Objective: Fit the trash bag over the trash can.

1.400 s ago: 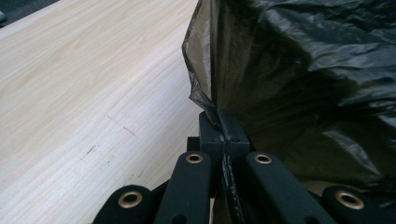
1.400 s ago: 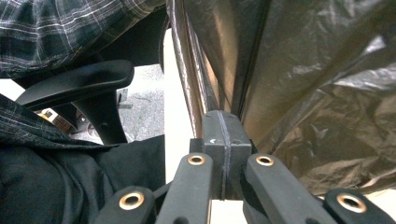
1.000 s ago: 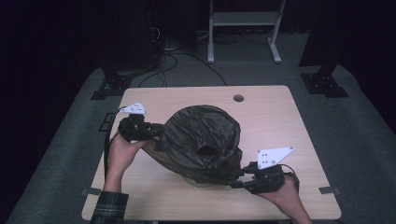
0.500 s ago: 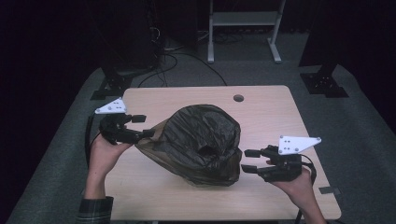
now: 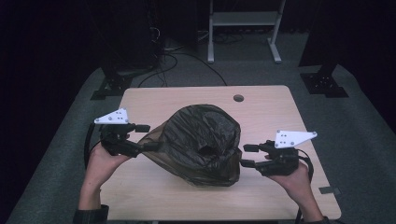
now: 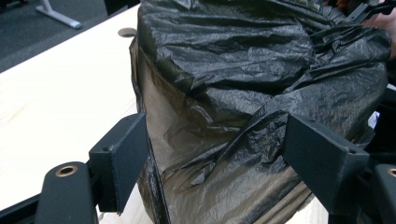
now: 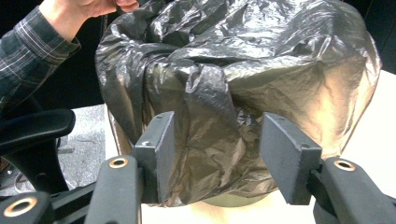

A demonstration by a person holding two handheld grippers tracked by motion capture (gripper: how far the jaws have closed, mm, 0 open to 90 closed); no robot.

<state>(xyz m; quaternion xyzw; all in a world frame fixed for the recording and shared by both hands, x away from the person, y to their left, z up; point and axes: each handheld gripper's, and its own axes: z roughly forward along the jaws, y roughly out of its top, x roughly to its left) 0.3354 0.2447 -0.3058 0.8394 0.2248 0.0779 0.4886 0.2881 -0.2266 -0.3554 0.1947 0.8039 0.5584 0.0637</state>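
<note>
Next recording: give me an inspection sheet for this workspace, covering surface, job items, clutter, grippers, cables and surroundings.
Surface: light wooden table, with a round cable hole near its far edge.
Job's things: dark plastic bag draped over a bulky object at mid-table; the object under it cannot be identified.
Clutter: nothing seen.
Grippers: left gripper at the bag's left side, jaws just opened, bag film between them but not pinched; right gripper at the bag's right side, jaws just opened, pads apart from the bag.
Cables: black cable looping from the left gripper; loose cables on the floor beyond the table.
Surroundings: grey carpet, white frame legs, dark backdrop.
</note>
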